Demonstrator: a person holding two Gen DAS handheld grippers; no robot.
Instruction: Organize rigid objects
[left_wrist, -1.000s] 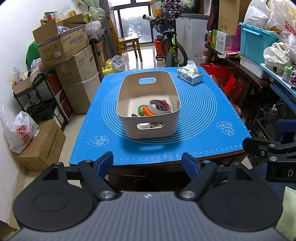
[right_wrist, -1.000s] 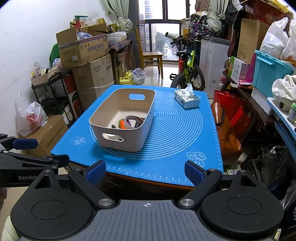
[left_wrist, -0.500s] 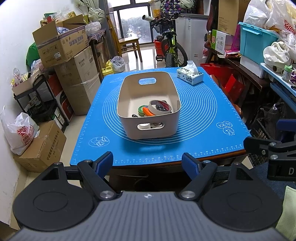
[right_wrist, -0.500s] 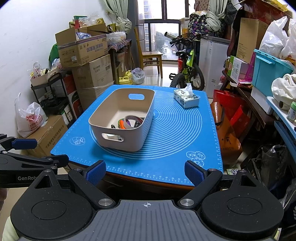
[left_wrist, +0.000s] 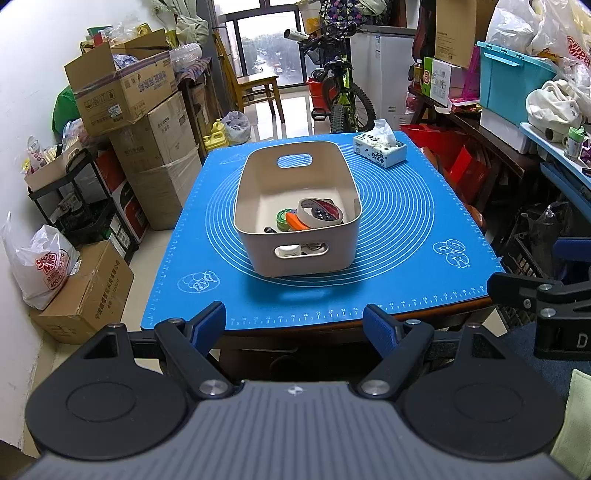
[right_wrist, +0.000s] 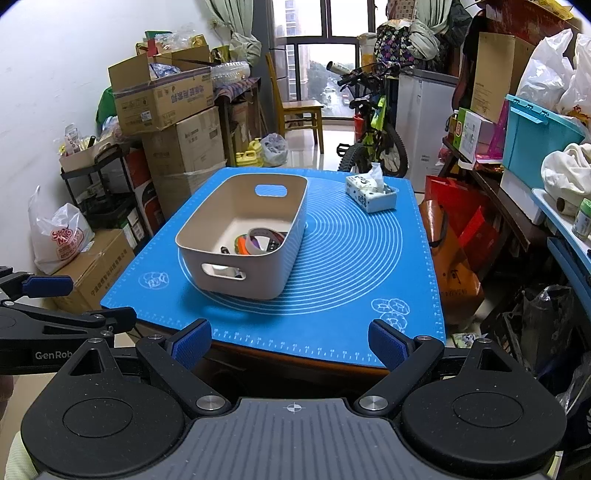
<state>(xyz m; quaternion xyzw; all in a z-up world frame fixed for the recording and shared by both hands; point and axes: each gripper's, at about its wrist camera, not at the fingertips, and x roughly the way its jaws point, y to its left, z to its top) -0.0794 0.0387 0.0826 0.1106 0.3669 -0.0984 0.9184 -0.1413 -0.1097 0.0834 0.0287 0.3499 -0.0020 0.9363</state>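
A beige bin (left_wrist: 258, 192) (right_wrist: 295, 195) stands in the middle of the blue mat (left_wrist: 406, 229) (right_wrist: 351, 258). In its near end lie a roll of tape (left_wrist: 320, 215) (right_wrist: 264, 239), an orange piece (left_wrist: 295, 222), a green disc (left_wrist: 283, 218) and other small items. My left gripper (left_wrist: 295, 325) is open and empty, held off the table's near edge. My right gripper (right_wrist: 291, 341) is open and empty, also back from the near edge. Each gripper shows at the side of the other's view.
A tissue box (left_wrist: 380, 149) (right_wrist: 371, 192) sits at the mat's far right corner. Stacked cardboard boxes (left_wrist: 147, 147) stand left of the table, a bicycle (left_wrist: 340, 99) behind it, and shelves with a blue crate (left_wrist: 513, 85) to the right.
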